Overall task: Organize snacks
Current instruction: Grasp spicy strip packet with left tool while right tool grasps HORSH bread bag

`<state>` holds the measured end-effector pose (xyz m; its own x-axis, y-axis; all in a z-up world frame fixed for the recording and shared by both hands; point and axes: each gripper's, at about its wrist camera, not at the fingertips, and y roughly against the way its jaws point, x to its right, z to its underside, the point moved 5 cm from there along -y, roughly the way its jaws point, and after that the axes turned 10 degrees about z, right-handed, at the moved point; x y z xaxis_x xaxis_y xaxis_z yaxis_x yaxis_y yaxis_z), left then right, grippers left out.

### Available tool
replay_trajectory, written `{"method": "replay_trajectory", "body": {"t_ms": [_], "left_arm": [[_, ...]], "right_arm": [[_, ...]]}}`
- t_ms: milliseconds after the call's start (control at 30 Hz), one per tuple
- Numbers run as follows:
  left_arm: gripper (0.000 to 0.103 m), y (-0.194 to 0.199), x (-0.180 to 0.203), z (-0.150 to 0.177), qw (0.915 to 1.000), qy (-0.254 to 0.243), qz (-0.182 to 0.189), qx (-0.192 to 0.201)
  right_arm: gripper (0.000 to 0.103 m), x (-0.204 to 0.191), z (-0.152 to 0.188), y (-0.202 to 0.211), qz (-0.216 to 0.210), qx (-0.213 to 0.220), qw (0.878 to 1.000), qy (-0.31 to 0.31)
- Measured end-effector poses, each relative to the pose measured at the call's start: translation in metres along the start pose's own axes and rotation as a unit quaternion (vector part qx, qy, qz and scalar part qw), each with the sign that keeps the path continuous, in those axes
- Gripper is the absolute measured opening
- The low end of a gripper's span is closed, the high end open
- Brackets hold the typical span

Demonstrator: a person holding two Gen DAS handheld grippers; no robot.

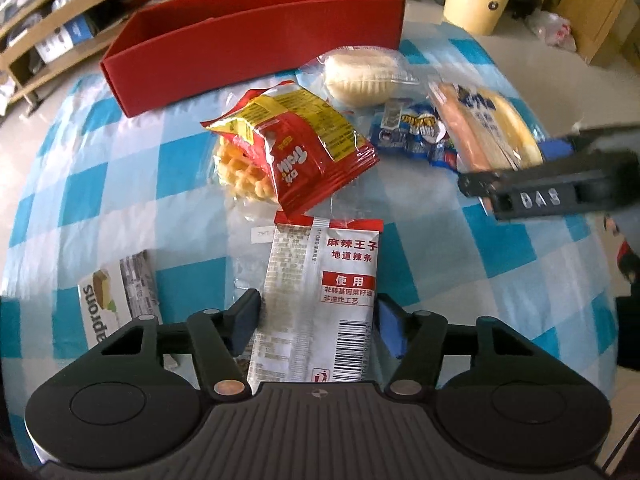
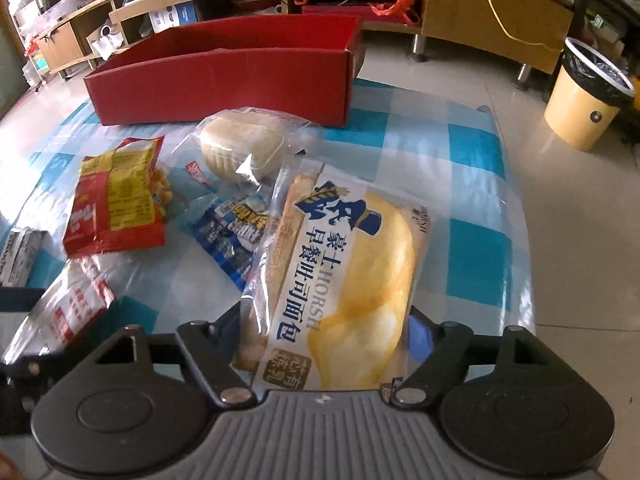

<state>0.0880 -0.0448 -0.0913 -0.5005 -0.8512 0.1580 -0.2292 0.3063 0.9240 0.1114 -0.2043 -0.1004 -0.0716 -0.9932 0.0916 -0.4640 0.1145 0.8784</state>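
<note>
At the top of both frames, we see the red cardboard box empty; all snacks lie on the blue-white checked cloth.
Our left gripper clasps the white-red spicy-strip packet; our right gripper clasps the yellow bread bag. Nothing is sorted yet.

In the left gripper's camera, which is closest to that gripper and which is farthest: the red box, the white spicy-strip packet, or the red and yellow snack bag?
1. White spicy-strip packet: between the left gripper's fingers.
2. Red and yellow snack bag: just beyond, mid-table.
3. Red box: farthest, at the table's back edge.
</note>
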Motion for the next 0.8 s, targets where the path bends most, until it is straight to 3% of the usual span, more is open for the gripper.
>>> {"method": "replay_trajectory", "body": {"t_ms": [267,333,467,600,800], "left_arm": [[0.068,0.007,-0.007,0.006,0.9981,0.047,0.039,0.01],[0.085,0.004,-0.006,0.006,0.9984,0.042,0.037,0.006],[0.088,-0.01,-0.008,0.008,0.9993,0.036,-0.001,-0.01],[0.086,-0.012,-0.006,0.005,0.9994,0.03,-0.018,-0.008],[0.063,0.004,0.013,0.004,0.9995,-0.011,-0.029,0.01]], "right_arm": [[0.075,0.006,0.017,0.035,-0.038,0.02,0.999,-0.018],[0.075,0.006,0.022,0.041,-0.045,0.024,0.998,-0.025],[0.075,0.004,0.028,0.038,-0.045,0.011,0.999,-0.026],[0.075,0.005,0.028,0.035,-0.051,0.005,0.998,-0.029],[0.075,0.0,0.026,0.035,-0.058,0.009,0.998,-0.022]]}}
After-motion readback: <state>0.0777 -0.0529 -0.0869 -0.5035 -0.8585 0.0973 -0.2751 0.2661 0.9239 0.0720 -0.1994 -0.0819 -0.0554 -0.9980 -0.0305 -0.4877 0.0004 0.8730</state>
